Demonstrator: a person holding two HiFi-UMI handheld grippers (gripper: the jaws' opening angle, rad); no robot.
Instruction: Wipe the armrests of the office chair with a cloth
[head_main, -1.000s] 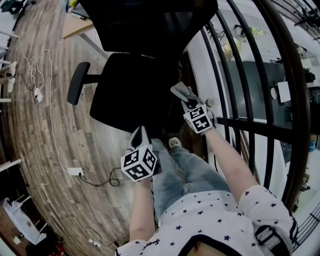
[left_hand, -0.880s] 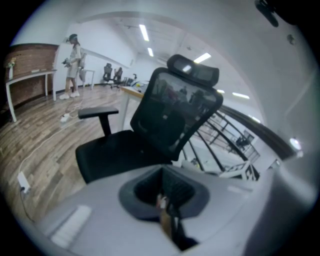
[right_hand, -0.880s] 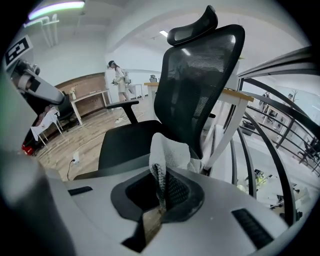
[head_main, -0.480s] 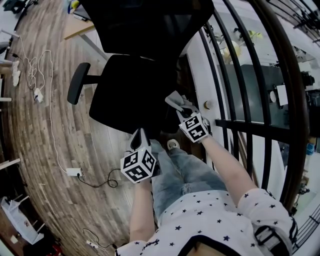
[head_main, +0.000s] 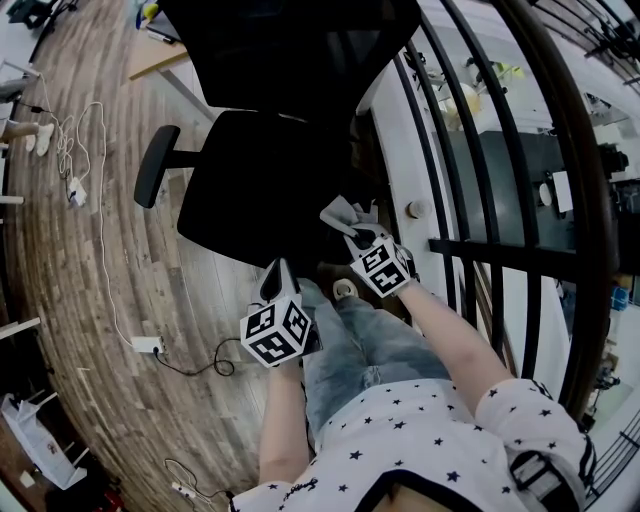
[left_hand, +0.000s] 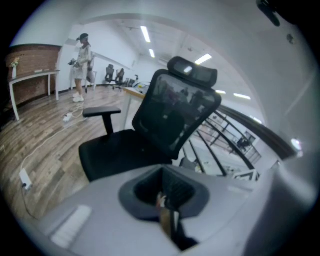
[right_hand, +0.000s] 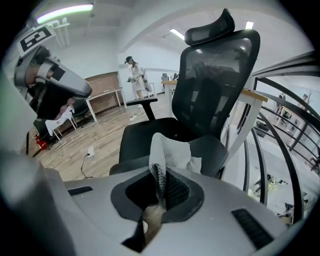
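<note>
Cloth, white and waffle-textured, stands crumpled out of our right gripper, whose jaws are pinched together on its lower edge; it hangs at the right front corner of the chair. Black mesh makes the chair's back; the seat is a smooth dark pad; the left armrest is a rounded black bar on a stalk. Our left gripper hovers just before the seat's front edge, jaws together on nothing. We cannot make out the right armrest in the dark beneath the cloth; the head view cuts off the headrest. Since a second ago the right gripper and cloth have drawn back along the chair's right side; the left has stayed.
</note>
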